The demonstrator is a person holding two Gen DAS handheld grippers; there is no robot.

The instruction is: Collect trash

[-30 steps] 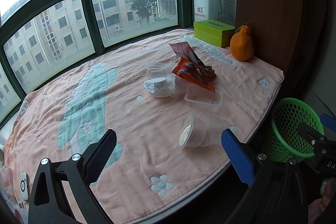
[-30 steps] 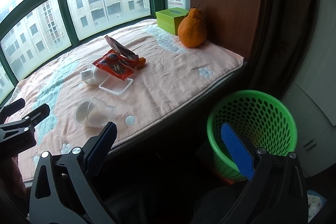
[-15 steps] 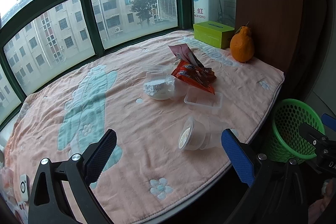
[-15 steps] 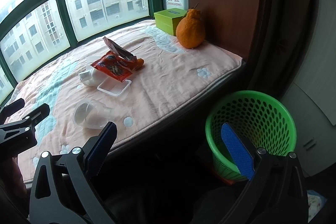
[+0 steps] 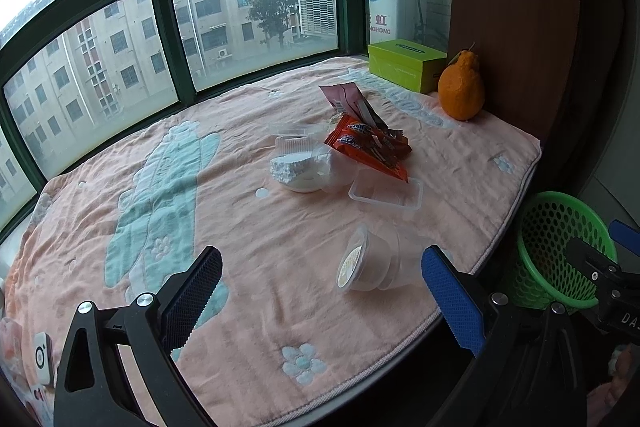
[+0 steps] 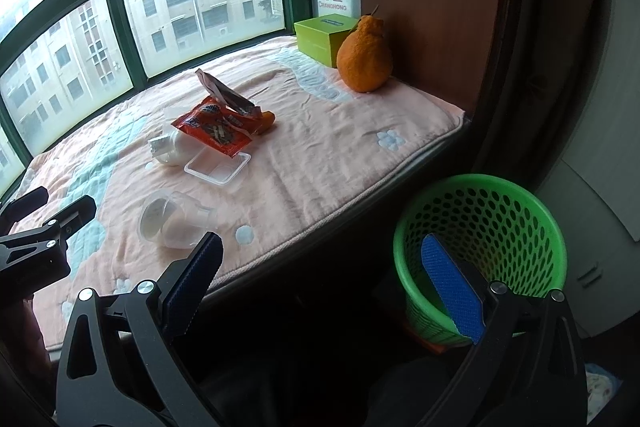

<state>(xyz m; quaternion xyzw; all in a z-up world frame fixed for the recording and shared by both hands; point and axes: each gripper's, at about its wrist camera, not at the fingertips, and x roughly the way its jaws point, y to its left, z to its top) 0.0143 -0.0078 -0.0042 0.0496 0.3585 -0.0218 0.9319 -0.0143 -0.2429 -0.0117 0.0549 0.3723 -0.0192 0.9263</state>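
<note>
Overcast daylight through windows point(image 5: 168, 39); foreground dim, sharp focus, strong fisheye bending at edges.

Open blanket point(image 5: 248, 267) around tipped cup point(image 5: 370, 263)

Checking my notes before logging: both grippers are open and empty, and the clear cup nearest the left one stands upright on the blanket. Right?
Not quite. The cup lies on its side on the blanket, as the left wrist view shows. The rest holds: left gripper and right gripper are open and empty.
</note>
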